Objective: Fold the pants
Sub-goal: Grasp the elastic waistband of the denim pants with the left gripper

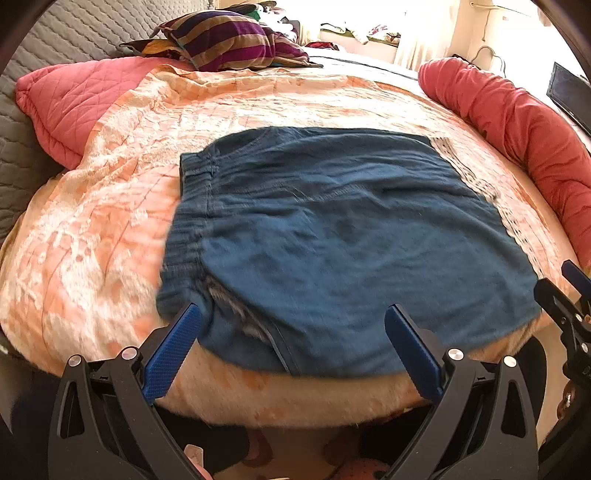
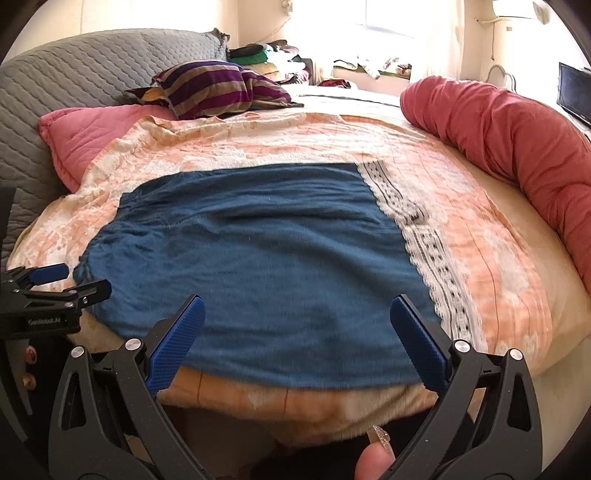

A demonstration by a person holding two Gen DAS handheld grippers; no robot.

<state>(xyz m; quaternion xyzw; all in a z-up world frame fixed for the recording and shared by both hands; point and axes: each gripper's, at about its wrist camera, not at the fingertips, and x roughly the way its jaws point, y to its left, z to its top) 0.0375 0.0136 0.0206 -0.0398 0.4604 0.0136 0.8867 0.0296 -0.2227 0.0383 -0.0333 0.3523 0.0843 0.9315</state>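
Reading "GenRobot.AI": left gripper (image 2: pixel 70 278) housing

Pants (image 1: pixel 332 236) waistband edge motion-blurred; lower layers hidden

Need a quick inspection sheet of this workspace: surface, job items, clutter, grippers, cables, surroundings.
Surface: bed with peach floral blanket, lightly wrinkled.
Job's things: blue pants lying flat, already folded over; elastic waistband at left, white lace trim along the right edge.
Clutter: striped pillow, pink quilted pillow, red bolster, heap of clothes at the far end.
Grippers: left gripper open, right gripper open; both hover over the pants' near edge, holding nothing.
Cables: one thin wire on the far wall.
Surroundings: grey quilted headboard, bright window, dark screen at right.
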